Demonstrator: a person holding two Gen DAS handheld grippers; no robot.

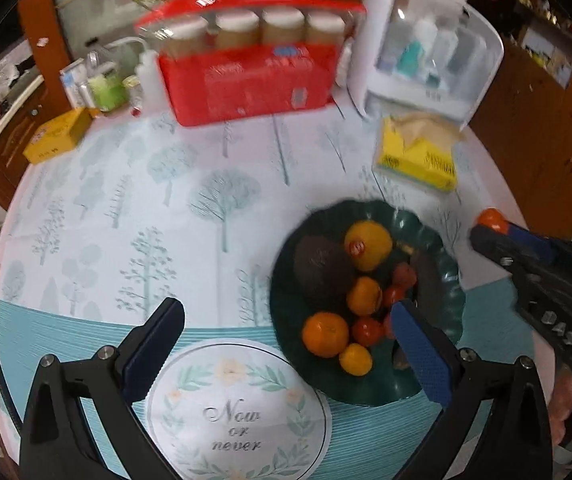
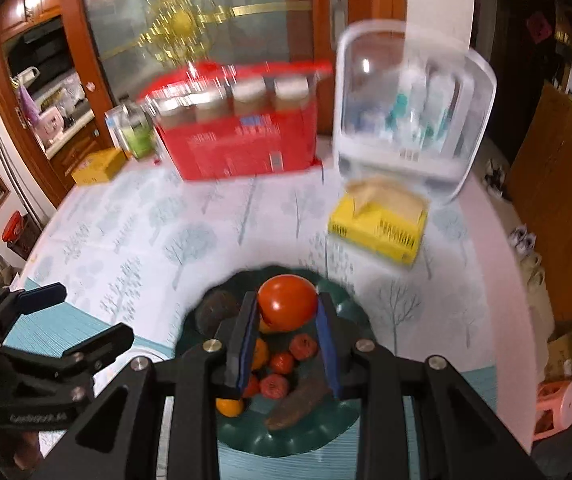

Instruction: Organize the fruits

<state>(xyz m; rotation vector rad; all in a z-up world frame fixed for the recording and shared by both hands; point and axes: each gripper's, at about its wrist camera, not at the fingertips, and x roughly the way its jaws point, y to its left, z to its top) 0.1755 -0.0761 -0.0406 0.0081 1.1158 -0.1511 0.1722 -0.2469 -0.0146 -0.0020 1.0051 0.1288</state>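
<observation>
A dark green scalloped plate [image 1: 442,280] [image 2: 346,304] on the patterned tablecloth holds a dark avocado [image 1: 322,272], a yellow-orange citrus with a sticker [image 1: 368,244], several small oranges and several small red tomatoes. My right gripper [image 2: 286,308] is shut on a red tomato [image 2: 286,300] and holds it in the air over the plate; in the left wrist view the same gripper [image 1: 490,224] is at the right edge with the tomato [image 1: 491,218] at its tip. My left gripper [image 1: 286,320] stands open above the tablecloth, its right finger over the plate's near edge, with nothing between its fingers.
At the back of the table stand a red box with jars [image 1: 246,76], a white case of bottles [image 1: 434,48], a yellow tissue pack [image 1: 418,152] and a yellow box [image 1: 58,136]. A dark long fruit [image 2: 298,404] lies on the plate's near side. Wooden cabinets surround the table.
</observation>
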